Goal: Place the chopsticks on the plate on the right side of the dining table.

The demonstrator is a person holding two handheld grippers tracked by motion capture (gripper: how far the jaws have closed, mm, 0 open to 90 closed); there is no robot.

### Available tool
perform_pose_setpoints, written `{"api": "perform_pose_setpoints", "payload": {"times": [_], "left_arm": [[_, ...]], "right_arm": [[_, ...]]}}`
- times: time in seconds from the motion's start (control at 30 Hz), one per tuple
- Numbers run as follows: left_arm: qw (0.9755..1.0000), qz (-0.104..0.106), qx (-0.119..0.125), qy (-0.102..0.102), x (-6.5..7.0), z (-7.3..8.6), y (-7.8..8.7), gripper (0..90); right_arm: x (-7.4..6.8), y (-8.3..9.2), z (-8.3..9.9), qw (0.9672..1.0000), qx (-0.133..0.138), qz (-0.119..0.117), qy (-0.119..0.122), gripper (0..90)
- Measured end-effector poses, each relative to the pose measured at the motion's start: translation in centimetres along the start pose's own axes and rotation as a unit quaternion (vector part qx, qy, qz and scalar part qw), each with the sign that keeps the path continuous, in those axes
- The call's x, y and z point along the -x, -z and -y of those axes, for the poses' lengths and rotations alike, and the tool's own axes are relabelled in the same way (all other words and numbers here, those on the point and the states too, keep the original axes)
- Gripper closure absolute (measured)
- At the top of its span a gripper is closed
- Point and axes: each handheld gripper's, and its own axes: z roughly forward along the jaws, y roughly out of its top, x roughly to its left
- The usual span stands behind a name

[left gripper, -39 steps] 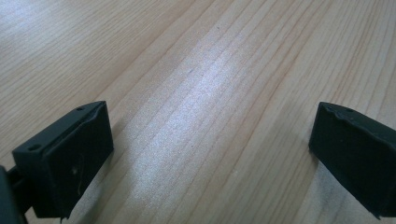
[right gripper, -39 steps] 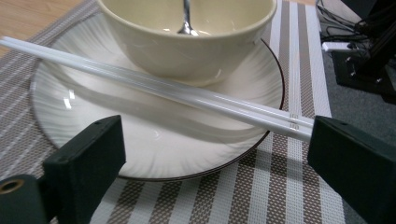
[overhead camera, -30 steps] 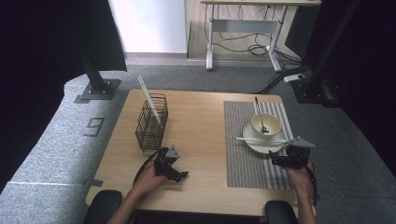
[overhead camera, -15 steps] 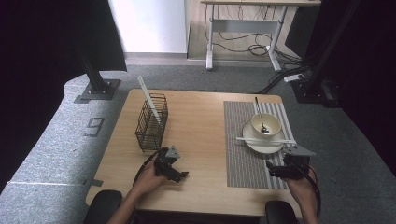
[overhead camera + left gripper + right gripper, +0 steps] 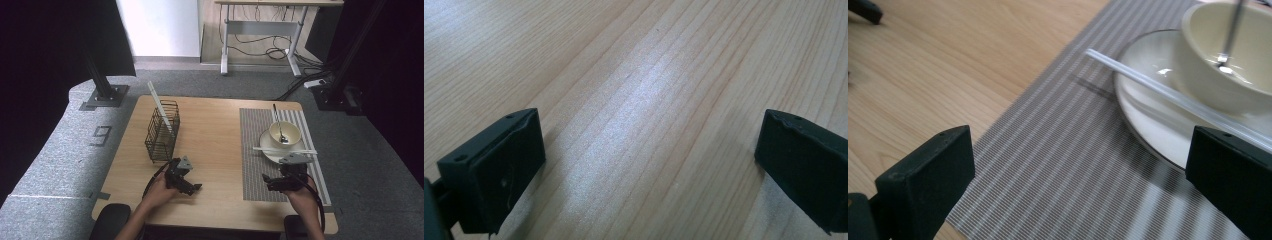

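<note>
My left gripper rests low over bare wood near the table's front edge, its jaws wide open with nothing between them. At the front right, my right gripper hovers over the grey striped placemat, also open and empty. Beyond it stands a cream plate carrying a bowl with a metal spoon inside. A white chopstick lies across the plate's near rim. A black wire basket stands at the left with another white chopstick leaning in it.
The wooden table is bare between basket and placemat. Grey carpet surrounds it, with black stand bases at the back left and back right, and a desk with cables farther behind.
My right gripper has drawn back from the plate toward the near edge and a little to the left. The left gripper has stayed put.
</note>
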Motion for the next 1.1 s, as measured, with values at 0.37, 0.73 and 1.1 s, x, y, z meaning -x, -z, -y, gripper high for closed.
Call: {"api": "perform_pose_setpoints", "payload": {"times": [0.37,0.73,1.1], "left_arm": [[1.0,0.0,-0.002,-0.003,0.0,0.0,0.0,0.0],[1.0,-0.001,-0.001,0.0,0.0,0.0,0.0,0.0],[1.0,0.0,-0.002,-0.002,0.0,0.0,0.0,0.0]], "right_arm": [[-2.3,-5.5,0.2,0.9982,-0.034,-0.008,0.048,0.0],[-1.9,-9.6,2.9,0.999,-0.032,-0.027,0.018,0.0],[-1.5,-9.9,3.3,0.9988,-0.024,-0.043,-0.006,0.0]]}}
